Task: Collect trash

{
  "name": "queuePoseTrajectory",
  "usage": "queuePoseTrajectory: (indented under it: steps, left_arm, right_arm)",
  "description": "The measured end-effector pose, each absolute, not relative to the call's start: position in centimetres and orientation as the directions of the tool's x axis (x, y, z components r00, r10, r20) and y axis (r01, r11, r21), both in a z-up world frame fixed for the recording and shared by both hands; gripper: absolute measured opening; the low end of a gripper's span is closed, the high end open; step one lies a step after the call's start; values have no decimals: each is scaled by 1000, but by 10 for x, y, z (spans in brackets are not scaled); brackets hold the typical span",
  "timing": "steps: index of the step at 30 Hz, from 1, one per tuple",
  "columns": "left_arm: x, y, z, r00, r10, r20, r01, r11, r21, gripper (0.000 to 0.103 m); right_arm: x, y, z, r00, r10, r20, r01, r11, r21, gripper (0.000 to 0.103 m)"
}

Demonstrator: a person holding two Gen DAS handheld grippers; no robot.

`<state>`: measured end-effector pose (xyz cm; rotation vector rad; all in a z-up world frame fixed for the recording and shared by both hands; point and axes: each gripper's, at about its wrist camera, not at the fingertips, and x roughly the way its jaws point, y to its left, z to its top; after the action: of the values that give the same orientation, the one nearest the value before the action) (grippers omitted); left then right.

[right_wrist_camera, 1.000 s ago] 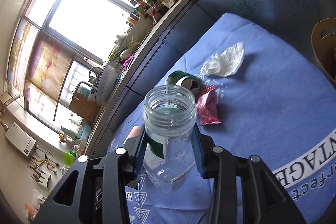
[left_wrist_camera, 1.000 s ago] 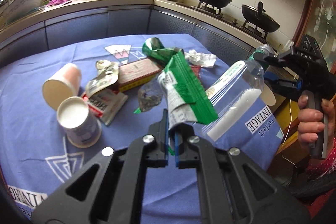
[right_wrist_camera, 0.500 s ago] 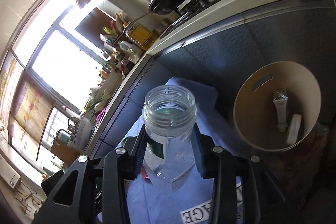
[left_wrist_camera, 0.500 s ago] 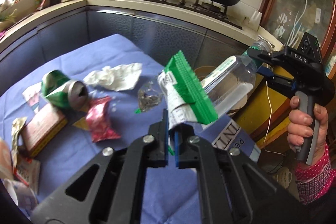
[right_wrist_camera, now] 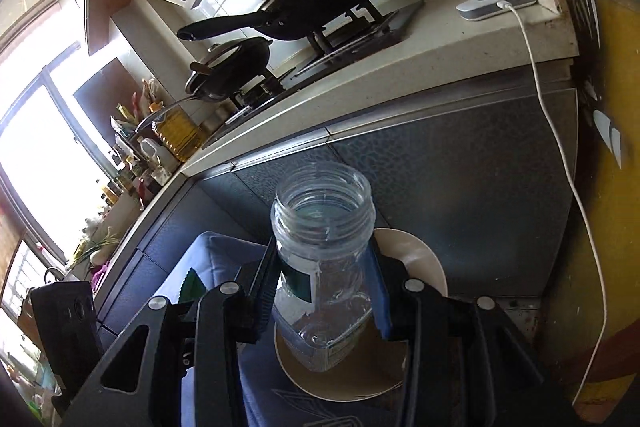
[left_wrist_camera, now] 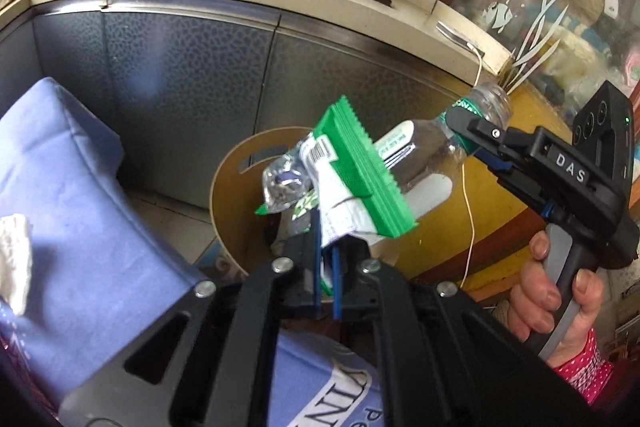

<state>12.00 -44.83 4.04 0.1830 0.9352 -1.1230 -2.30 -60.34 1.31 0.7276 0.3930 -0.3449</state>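
Observation:
My left gripper (left_wrist_camera: 326, 281) is shut on a green and white wrapper (left_wrist_camera: 352, 183), held up over the tan round bin (left_wrist_camera: 228, 195) beside the table. My right gripper (right_wrist_camera: 324, 291) is shut on the neck of a clear plastic bottle (right_wrist_camera: 324, 251), open mouth up, also above the bin (right_wrist_camera: 416, 255). In the left wrist view the bottle (left_wrist_camera: 424, 151) lies tilted just behind the wrapper, held by the right gripper (left_wrist_camera: 484, 143). A small clear crumpled piece (left_wrist_camera: 284, 183) hangs by the wrapper.
The blue-clothed table (left_wrist_camera: 80, 227) is at left, with a white crumpled tissue (left_wrist_camera: 14, 259) on it. Grey cabinets (left_wrist_camera: 200, 75) and a counter with a stove and pans (right_wrist_camera: 304, 11) stand behind the bin. A white cable (right_wrist_camera: 560, 147) hangs down at right. A yellow cabinet (left_wrist_camera: 440, 247) is beyond the bin.
Both grippers swung right, off the table, and now hold the wrapper and the bottle over the bin. The table trash has left the view.

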Motion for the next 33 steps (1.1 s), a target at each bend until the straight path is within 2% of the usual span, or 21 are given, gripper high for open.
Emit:
queuePoseTrajectory:
  steps: [10,11,13,14,15,17,20,27,33]
  left_arm:
    - [131,-486,-17,89,-575,-813,805,523,-281,5]
    - [132,-486,-18,88,-568,-818,803,526,-279,9]
    - [132,-483,-19,95,-554,-827,796,541,-271,23]
    - [131,-480,-18,97,-553,-828,792,547,-273,33]
    - [131,-478,-16,103,-558,-823,790,548,-273,39]
    - [131,-472,-13,129,-560,-818,793,554,-255,42]
    - [129,-460,-7,143,-571,-808,784,564,-260,43]
    - [123,-402,26,191,-645,-740,758,576,-307,43]
    - [102,-328,53,298,-663,-686,742,613,-270,43]
  right_arm:
    - [-6,-589,-24,838,-166,-520,467,712,524,39]
    - [-5,-587,-26,834,-172,-524,471,716,515,39]
    - [0,-583,-28,829,-173,-532,473,725,501,39]
    - [0,-582,-30,828,-167,-535,471,724,503,40]
    - [0,-582,-32,830,-152,-536,464,721,515,40]
    - [2,-582,-36,839,-107,-534,444,702,557,45]
    - [1,-577,-33,844,-107,-525,444,689,572,55]
    - [-3,-555,-2,869,-127,-479,414,717,560,55]
    - [-3,-522,20,890,-91,-448,361,740,567,55]
